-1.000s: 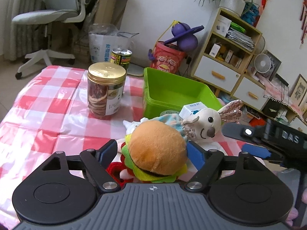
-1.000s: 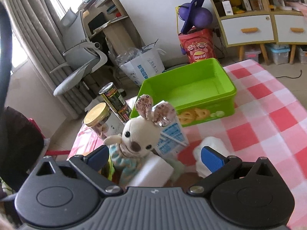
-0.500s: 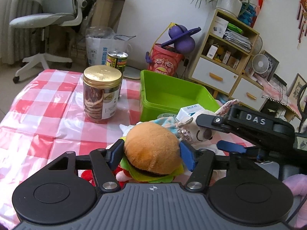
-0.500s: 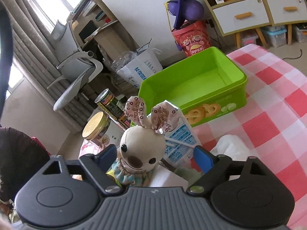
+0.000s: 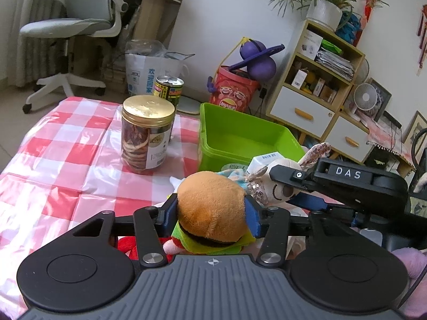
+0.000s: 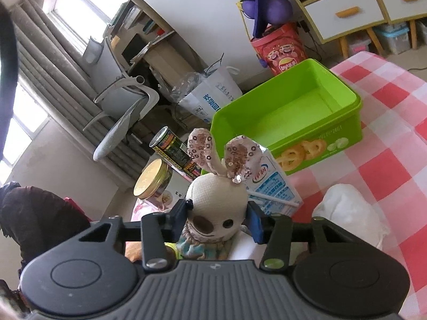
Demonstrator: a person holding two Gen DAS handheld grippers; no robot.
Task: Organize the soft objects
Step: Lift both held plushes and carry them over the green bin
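Nothing lies in the green bin (image 5: pixel 248 136) yet: just before it, the left gripper (image 5: pixel 212 213) pinches the burger plush (image 5: pixel 210 208) and the right gripper (image 6: pixel 217 220) clamps the rabbit doll (image 6: pixel 213 205), both awaiting transfer

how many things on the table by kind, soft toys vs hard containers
soft toys: 2 - burger plush in the left tool, bunny plush in the right tool
hard containers: 4 - green bin, gold-lid jar, can, milk carton
total: 6
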